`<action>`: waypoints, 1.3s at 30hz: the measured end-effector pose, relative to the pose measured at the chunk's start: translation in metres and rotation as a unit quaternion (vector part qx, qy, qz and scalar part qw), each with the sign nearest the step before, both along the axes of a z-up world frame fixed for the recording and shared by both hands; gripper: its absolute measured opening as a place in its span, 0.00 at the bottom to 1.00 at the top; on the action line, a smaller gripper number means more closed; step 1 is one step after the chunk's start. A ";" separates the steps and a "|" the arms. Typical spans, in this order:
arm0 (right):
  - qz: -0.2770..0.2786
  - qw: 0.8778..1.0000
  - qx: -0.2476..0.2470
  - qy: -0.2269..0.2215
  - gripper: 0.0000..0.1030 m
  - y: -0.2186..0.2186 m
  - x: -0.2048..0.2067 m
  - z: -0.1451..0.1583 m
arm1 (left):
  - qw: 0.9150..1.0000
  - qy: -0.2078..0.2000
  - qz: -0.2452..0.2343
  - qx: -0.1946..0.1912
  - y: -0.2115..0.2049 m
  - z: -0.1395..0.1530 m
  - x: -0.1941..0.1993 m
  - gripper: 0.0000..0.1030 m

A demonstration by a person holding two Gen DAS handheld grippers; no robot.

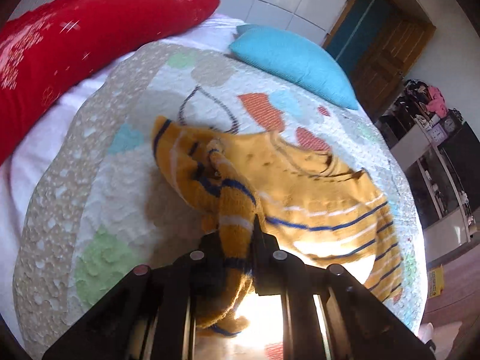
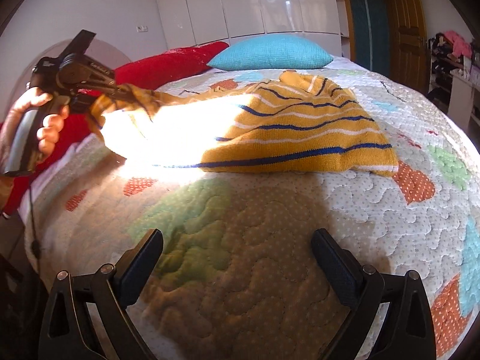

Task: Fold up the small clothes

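Observation:
A small mustard-yellow knit sweater [image 2: 300, 132] with blue and white stripes lies on the quilted bed cover [image 2: 240, 240]. My left gripper [image 1: 237, 234] is shut on one sleeve of the sweater [image 1: 234, 210] and holds it lifted off the bed; the rest of the sweater [image 1: 315, 198] trails to the right. In the right wrist view the left gripper [image 2: 120, 90] shows at the far left, in a hand, with the sleeve stretched from it. My right gripper [image 2: 237, 258] is open and empty, low over the quilt, in front of the sweater's hem.
A red pillow [image 2: 168, 66] and a turquoise pillow [image 2: 270, 52] lie at the head of the bed. White wardrobe doors [image 2: 240, 3] stand behind. A wooden door [image 2: 405, 24] and cluttered shelves [image 2: 450, 60] are at the right. Strong sunlight washes out the sweater's left part.

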State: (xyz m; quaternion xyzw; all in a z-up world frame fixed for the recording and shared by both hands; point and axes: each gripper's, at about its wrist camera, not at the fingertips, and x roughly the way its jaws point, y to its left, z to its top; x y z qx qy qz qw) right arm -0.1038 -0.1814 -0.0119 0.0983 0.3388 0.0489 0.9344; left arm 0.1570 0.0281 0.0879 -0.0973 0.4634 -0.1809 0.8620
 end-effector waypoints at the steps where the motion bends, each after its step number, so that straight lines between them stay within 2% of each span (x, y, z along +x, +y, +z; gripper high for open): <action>1: 0.005 1.000 0.018 -0.002 0.96 -0.003 -0.005 0.002 | 1.000 -0.011 -0.018 0.001 -0.019 0.012 0.000 0.12; 4: 0.008 0.999 0.044 -0.003 0.93 -0.010 -0.019 0.002 | 0.995 -0.036 -0.095 0.000 -0.096 0.033 -0.011 0.12; 6: 0.006 0.999 0.044 -0.004 0.90 -0.012 -0.028 0.000 | 0.987 -0.030 -0.156 -0.009 -0.152 0.030 -0.023 0.12; 9: 0.002 0.999 0.045 -0.006 0.89 -0.016 -0.035 0.001 | 0.973 -0.003 -0.231 0.008 -0.221 0.002 -0.042 0.12; 12: -0.001 0.998 0.058 -0.005 0.89 -0.021 -0.038 0.002 | 0.964 0.027 -0.263 0.027 -0.250 -0.031 -0.058 0.14; 14: -0.003 0.998 0.062 -0.003 0.89 -0.024 -0.039 0.002 | 0.962 0.032 -0.272 0.009 -0.241 -0.034 -0.068 0.17; 17: -0.003 0.998 0.069 -0.002 0.89 -0.030 -0.041 0.002 | 0.964 0.037 -0.260 -0.050 -0.198 -0.016 -0.079 0.33; 19: 0.000 0.997 0.075 -0.002 0.90 -0.035 -0.044 0.005 | 0.969 0.023 -0.233 -0.078 -0.157 0.001 -0.088 0.60; 20: -0.002 0.997 0.074 -0.004 0.90 -0.038 -0.043 0.008 | 0.973 0.008 -0.216 -0.080 -0.135 0.008 -0.092 0.64; 23: -0.020 0.996 0.081 -0.023 0.90 -0.057 -0.034 0.026 | 0.983 -0.020 -0.172 -0.061 -0.088 0.017 -0.104 0.66; 25: -0.038 0.995 0.082 -0.040 0.90 -0.071 -0.019 0.043 | 0.989 -0.024 -0.138 -0.043 -0.061 0.011 -0.112 0.67; 28: -0.055 0.994 0.075 -0.058 0.92 -0.083 0.018 0.063 | 0.993 -0.003 -0.105 -0.049 -0.028 -0.006 -0.124 0.67; 31: -0.066 0.995 0.068 -0.037 0.92 -0.088 0.068 0.064 | 0.993 0.023 -0.084 -0.073 -0.010 -0.024 -0.136 0.67; 32: -0.059 0.995 0.078 -0.026 0.88 -0.088 0.083 0.060 | 0.994 0.029 -0.079 -0.076 -0.008 -0.030 -0.140 0.67; 33: -0.046 0.994 0.097 -0.014 0.54 -0.089 0.095 0.056 | 0.994 0.033 -0.075 -0.077 -0.007 -0.034 -0.142 0.67; 34: -0.034 0.992 0.119 0.005 0.09 -0.091 0.105 0.051 | 0.994 0.036 -0.071 -0.076 -0.006 -0.037 -0.146 0.67; 35: -0.031 0.989 0.140 0.019 0.11 -0.094 0.110 0.048 | 0.994 0.036 -0.069 -0.072 -0.006 -0.039 -0.149 0.67; 37: -0.031 0.983 0.182 -0.007 0.10 -0.107 0.101 0.050 | 0.996 0.034 -0.066 -0.058 -0.006 -0.043 -0.154 0.67; 39: -0.040 0.981 0.189 -0.021 0.09 -0.115 0.079 0.055 | 0.996 0.035 -0.067 -0.045 -0.007 -0.047 -0.156 0.67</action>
